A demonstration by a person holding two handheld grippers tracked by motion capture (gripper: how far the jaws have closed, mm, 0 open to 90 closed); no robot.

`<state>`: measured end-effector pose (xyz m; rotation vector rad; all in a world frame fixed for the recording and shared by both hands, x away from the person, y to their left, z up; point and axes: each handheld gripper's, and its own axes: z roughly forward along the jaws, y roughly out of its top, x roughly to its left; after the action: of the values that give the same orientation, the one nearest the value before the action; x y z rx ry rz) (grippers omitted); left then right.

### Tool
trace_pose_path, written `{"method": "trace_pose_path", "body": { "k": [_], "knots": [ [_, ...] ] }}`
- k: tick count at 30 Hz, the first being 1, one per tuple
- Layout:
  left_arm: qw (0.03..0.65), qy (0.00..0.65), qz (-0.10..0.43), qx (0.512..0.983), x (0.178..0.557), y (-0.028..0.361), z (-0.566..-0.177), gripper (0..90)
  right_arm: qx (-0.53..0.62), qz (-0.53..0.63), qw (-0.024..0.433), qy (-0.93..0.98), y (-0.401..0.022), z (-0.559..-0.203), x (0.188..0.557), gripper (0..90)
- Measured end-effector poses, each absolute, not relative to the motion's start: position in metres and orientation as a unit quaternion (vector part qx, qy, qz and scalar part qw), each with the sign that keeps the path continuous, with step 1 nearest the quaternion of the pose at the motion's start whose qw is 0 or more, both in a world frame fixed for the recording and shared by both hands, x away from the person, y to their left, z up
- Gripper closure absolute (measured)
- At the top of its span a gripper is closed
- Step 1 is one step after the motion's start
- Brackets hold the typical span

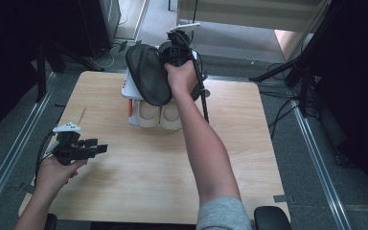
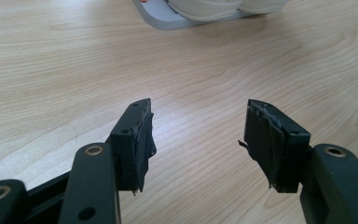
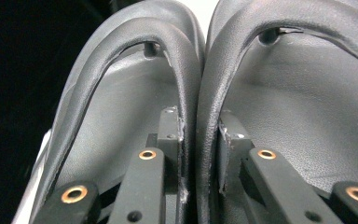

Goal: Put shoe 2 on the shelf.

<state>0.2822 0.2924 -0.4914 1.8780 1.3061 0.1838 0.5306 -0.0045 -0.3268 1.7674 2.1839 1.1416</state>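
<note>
A pair of black slippers (image 1: 146, 76) hangs in the air over the far middle of the wooden table (image 1: 139, 167). My right gripper (image 1: 162, 60) is shut on them. In the right gripper view one jaw sits inside each slipper (image 3: 121, 84), and the right gripper (image 3: 198, 123) pinches their touching inner sides together. My left gripper (image 1: 100, 146) is held low over the table's left side. Its jaws stand open, and in the left gripper view the left gripper (image 2: 198, 135) has nothing but bare wood between them.
Below the black slippers a white rack (image 1: 127, 88) holds a pair of beige shoes (image 1: 160, 115), whose toes (image 2: 205, 7) and grey tray edge (image 2: 161, 18) appear at the top of the left gripper view. Dark stands and cables surround the table.
</note>
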Motion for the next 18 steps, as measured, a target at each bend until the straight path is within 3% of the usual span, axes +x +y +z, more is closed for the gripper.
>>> {"method": "trace_pose_path", "body": {
  "k": [5, 18],
  "knots": [
    [0.410, 0.511, 0.070, 0.752, 0.284, 0.289, -0.491, 42.7, 0.622, 0.374, 0.085, 0.683, 0.004, -0.331, 0.534, 75.9],
    [0.408, 0.504, 0.066, 0.759, 0.287, 0.285, -0.492, 42.7, 0.668, 0.380, 0.090, 0.633, 0.016, -0.337, 0.545, 75.8]
  ]
}}
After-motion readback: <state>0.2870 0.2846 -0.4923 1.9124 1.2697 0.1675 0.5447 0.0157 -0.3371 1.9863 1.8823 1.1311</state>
